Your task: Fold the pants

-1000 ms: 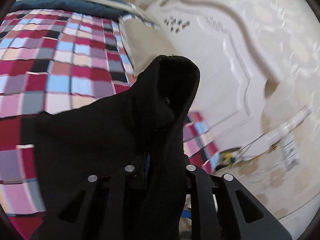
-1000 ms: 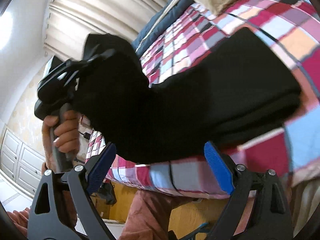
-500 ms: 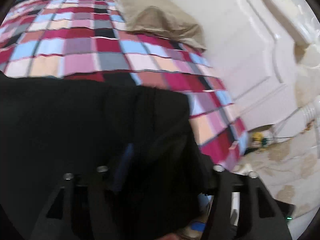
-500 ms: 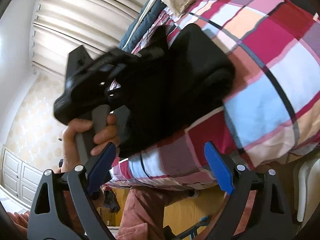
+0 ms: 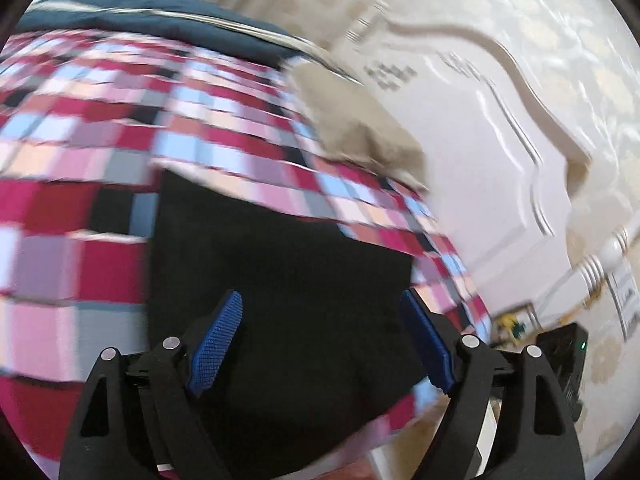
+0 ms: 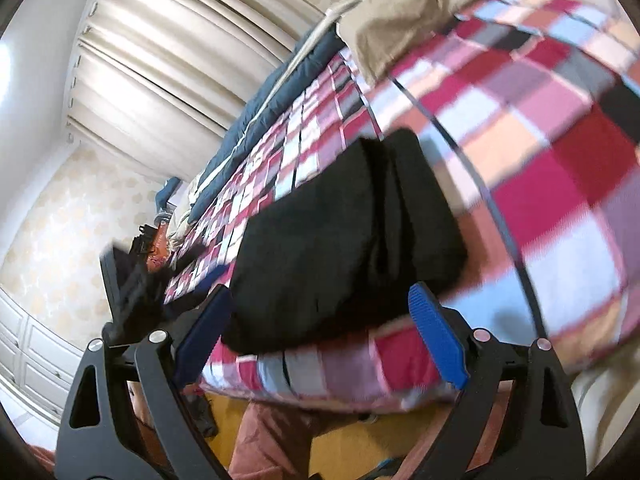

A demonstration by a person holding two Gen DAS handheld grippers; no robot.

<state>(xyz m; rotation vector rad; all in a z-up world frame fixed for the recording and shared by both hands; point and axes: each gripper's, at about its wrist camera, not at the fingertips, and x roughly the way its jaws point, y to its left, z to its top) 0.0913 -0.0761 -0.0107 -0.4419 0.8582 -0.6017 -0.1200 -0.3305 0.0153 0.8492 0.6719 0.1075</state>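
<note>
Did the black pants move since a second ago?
Yes. The black pants hung up in the left gripper; now they lie folded on the checkered bedspread, and its opening jaws hold nothing.

Bed with checked red, pink and blue cover (image 6: 560, 168), folded black pants (image 6: 344, 236) and tan pillow (image 5: 360, 128) on it.

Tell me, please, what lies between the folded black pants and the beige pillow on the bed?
Only bare checked bedspread lies between the black pants and the beige pillow; both wrist views show that.
</note>
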